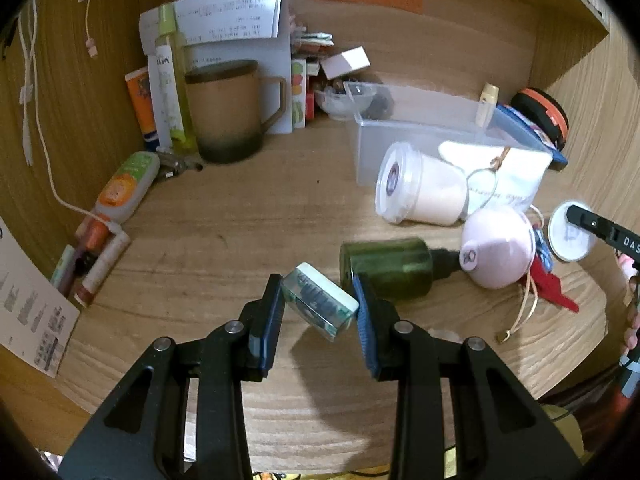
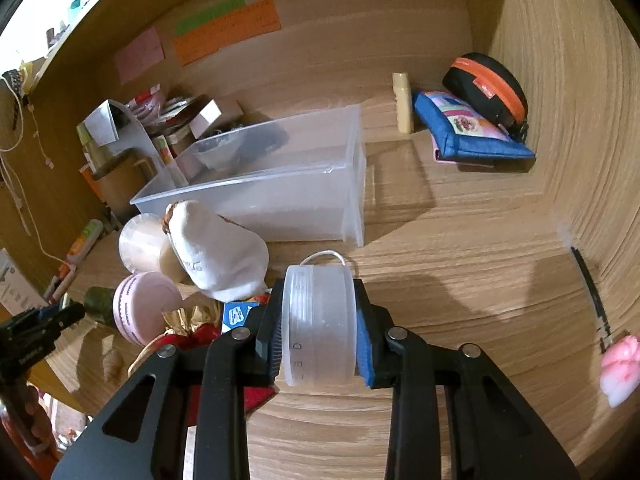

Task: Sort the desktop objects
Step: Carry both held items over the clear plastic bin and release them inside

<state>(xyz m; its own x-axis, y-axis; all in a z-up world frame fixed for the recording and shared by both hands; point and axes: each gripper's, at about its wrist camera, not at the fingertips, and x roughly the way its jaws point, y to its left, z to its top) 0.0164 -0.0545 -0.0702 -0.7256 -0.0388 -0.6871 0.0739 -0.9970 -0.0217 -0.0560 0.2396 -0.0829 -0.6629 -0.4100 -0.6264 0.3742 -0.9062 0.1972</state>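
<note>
My left gripper is shut on a small green-and-white box and holds it tilted above the wooden desk. My right gripper is shut on a round frosted white jar, held on its side above the desk; it also shows at the right edge of the left wrist view. A clear plastic bin stands behind, also in the left wrist view. A green bottle, a pink round case, a white cup and a white cloth pouch lie between.
A brown mug, tubes and bottles stand at the back left. A blue pouch, an orange-black zip case and a cream stick sit at the back right. Red tags and cord lie by the pink case.
</note>
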